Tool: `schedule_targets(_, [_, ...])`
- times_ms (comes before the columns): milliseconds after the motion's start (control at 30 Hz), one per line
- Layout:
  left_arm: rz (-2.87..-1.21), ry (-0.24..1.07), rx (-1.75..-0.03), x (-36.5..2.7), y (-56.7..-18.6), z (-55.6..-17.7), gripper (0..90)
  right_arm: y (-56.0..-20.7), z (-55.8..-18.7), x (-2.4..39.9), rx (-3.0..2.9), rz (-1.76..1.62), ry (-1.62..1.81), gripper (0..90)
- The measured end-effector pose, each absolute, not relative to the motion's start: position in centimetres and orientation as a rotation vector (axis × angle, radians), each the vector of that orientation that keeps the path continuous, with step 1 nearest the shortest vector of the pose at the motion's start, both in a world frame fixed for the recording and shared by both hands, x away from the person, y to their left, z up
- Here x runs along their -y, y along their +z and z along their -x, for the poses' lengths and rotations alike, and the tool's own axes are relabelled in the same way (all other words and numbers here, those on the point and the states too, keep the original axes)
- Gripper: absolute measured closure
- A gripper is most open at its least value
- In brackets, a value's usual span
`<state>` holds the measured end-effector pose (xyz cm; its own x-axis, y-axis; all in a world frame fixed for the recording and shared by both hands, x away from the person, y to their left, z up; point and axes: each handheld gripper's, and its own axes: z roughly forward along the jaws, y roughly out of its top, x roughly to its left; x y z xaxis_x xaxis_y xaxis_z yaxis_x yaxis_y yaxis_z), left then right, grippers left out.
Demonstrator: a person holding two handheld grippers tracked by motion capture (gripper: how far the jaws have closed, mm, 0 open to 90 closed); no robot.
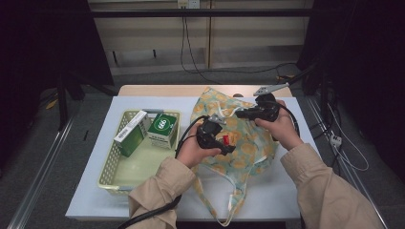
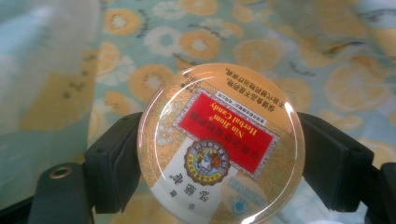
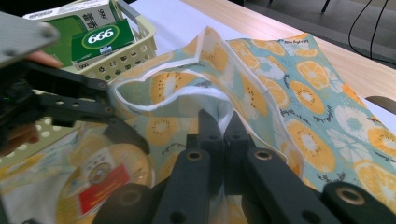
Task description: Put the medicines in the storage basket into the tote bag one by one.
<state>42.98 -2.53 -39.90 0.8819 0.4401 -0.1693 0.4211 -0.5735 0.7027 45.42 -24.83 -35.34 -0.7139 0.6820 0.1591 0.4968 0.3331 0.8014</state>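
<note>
A cloth bag (image 1: 253,148) printed with orange slices lies on the white table cover. My left gripper (image 1: 223,141) is shut on a round candy tin (image 2: 219,144) with a red label, its black fingers (image 2: 112,168) pressing both sides, and holds it just over the bag's fabric (image 2: 187,37). My right gripper (image 3: 219,122) has its jaws closed together on the bag's white-edged rim (image 3: 187,93) and lifts that edge, so the mouth gapes. In the right gripper view the tin (image 3: 102,182) hangs at the lower left, near that opening.
A pale yellow basket (image 1: 107,171) stands at the left of the table with two green-and-white boxes (image 1: 162,129) in its far end. The bag's long straps (image 1: 229,205) trail toward the front edge. The wooden tabletop (image 1: 157,89) shows beyond the cover.
</note>
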Motion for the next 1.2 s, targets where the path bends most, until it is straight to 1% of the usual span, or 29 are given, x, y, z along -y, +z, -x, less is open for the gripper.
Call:
schedule_targets(233, [-2.238, 0.062, -0.649, 2.3, -39.9, -43.9, 20.5, -35.5, -45.6, 25.1, -2.385, -1.090, 1.332, 89.7])
schedule_targets(300, [-2.240, 0.078, -0.657, 2.1, -39.9, -44.1, 20.5, -35.4, -45.7, 25.1, -2.383, -1.092, 1.333, 89.7])
schedule_targets(333, [-2.249, 0.111, -0.669, 2.0, -39.8, -44.2, 20.5, -35.4, -45.6, 25.0, -2.384, -1.093, 1.333, 89.7])
schedule_targets(367, [-2.234, 0.097, -0.670, 1.9, -39.8, -44.3, 20.5, -35.4, -45.6, 25.0, -2.385, -1.091, 1.332, 89.6])
schedule_targets(600, [-2.212, 0.167, -0.717, 1.1, -38.9, -45.2, 20.5, -35.0, -45.5, 25.2, -2.377, -1.087, 1.342, 89.7])
schedule_targets(833, [-2.203, 0.133, -0.697, 1.1, -39.0, -45.0, 20.5, -35.0, -45.5, 25.2, -2.376, -1.090, 1.338, 89.6])
schedule_targets(1200, [-2.206, 0.106, -0.664, 2.7, -39.5, -44.1, 20.5, -35.2, -45.6, 25.0, -2.373, -1.095, 1.336, 89.7])
